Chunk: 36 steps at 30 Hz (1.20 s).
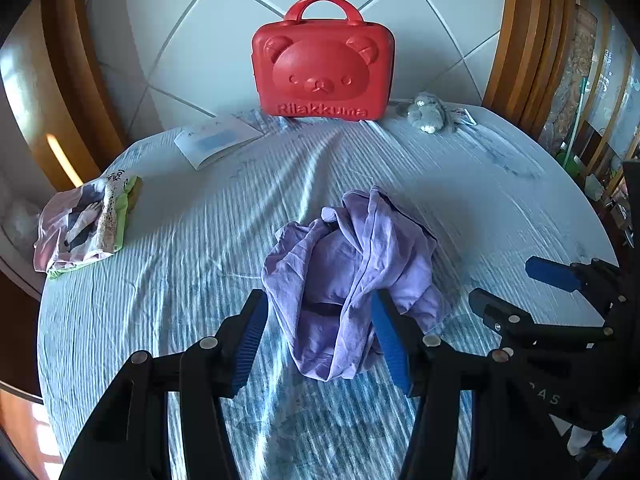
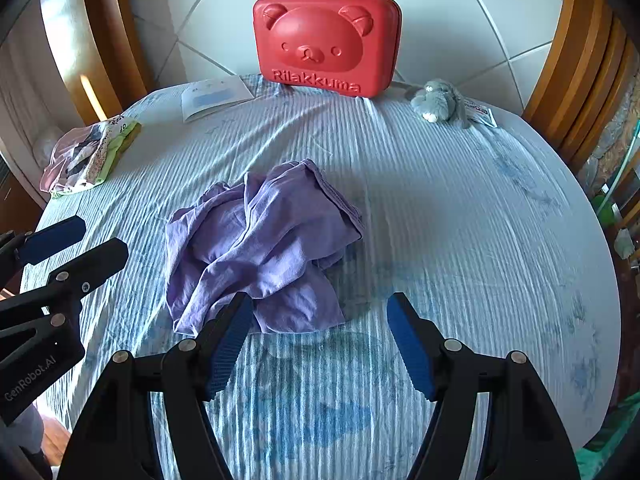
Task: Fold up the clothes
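Note:
A crumpled purple garment (image 1: 352, 276) lies in a heap in the middle of the striped blue-white cloth covering the table (image 1: 180, 248). My left gripper (image 1: 320, 312) is open, its blue-padded fingers either side of the heap's near part, just above it. My right gripper (image 2: 320, 312) is open and empty, with the garment (image 2: 260, 248) just ahead and to its left. Each gripper shows in the other's view: the right one (image 1: 516, 288) at the right edge, the left one (image 2: 80, 244) at the left edge.
A red Rilakkuma case (image 1: 322, 68) stands at the back of the table. A grey plush toy (image 1: 428, 114) lies to its right, a white booklet (image 1: 216, 140) to its left. A folded stack of clothes (image 1: 84, 228) sits at the left edge. Wooden chairs surround the table.

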{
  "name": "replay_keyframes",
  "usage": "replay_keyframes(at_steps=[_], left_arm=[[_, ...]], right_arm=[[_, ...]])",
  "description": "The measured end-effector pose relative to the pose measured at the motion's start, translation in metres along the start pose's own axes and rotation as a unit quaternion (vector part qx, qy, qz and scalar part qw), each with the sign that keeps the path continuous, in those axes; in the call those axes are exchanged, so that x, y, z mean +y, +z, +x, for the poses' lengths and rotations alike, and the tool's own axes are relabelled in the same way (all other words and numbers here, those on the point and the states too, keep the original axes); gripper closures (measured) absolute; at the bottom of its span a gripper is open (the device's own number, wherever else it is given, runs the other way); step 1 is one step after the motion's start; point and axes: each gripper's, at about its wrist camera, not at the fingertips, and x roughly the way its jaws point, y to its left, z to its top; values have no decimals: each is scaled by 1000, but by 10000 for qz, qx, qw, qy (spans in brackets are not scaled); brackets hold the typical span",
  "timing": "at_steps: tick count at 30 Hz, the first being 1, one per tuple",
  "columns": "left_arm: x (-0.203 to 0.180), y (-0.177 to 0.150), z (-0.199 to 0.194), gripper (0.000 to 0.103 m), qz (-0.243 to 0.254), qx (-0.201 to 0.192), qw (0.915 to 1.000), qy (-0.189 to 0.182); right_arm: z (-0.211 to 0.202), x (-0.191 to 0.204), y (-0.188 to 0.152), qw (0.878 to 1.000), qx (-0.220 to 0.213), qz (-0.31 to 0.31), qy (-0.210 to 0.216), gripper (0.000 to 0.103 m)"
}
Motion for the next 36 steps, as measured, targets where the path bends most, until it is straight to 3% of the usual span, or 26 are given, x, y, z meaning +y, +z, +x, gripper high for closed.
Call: replay_keyframes(at_steps=[36], left_arm=[[6, 1, 7, 48, -134, 197, 9997, -80]], right_arm=[[1, -2, 3, 9999, 66, 49, -60, 34]])
